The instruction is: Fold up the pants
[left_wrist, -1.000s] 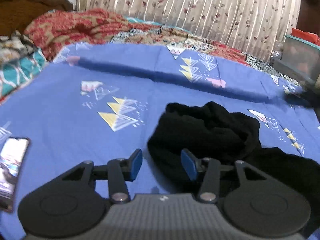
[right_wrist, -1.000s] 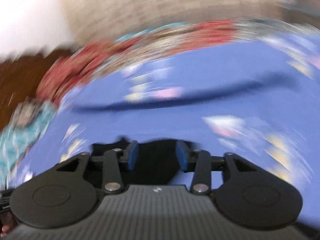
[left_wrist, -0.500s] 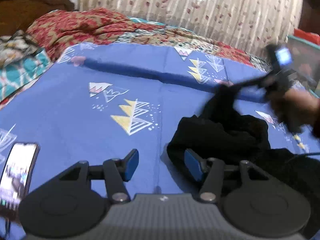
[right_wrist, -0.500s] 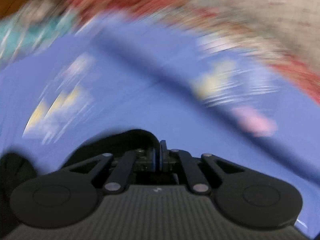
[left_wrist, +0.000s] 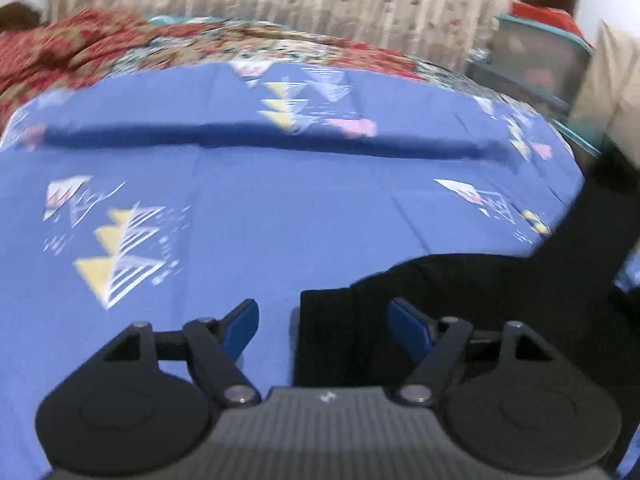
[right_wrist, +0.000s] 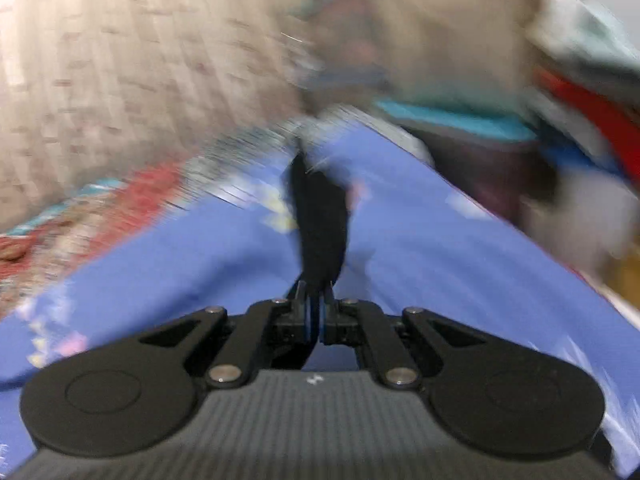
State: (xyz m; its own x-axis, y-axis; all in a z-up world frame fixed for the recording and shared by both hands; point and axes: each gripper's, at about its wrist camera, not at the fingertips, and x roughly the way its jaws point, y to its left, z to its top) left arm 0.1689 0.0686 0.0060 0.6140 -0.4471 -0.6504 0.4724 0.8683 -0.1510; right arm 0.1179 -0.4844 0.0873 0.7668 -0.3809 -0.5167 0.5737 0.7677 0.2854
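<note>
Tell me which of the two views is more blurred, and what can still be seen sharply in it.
Right wrist view: heavy motion smear across the curtain and sheet; only the right gripper is sharp, its jaws shut on the pants. Left wrist view: milder blur; the sheet's triangle prints still read, and the left gripper shows open.

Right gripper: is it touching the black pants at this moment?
Touching. The right wrist view shows the right gripper with its jaws closed on a strip of the black pants, which stretches away from the fingertips over the blue bedsheet.
</note>
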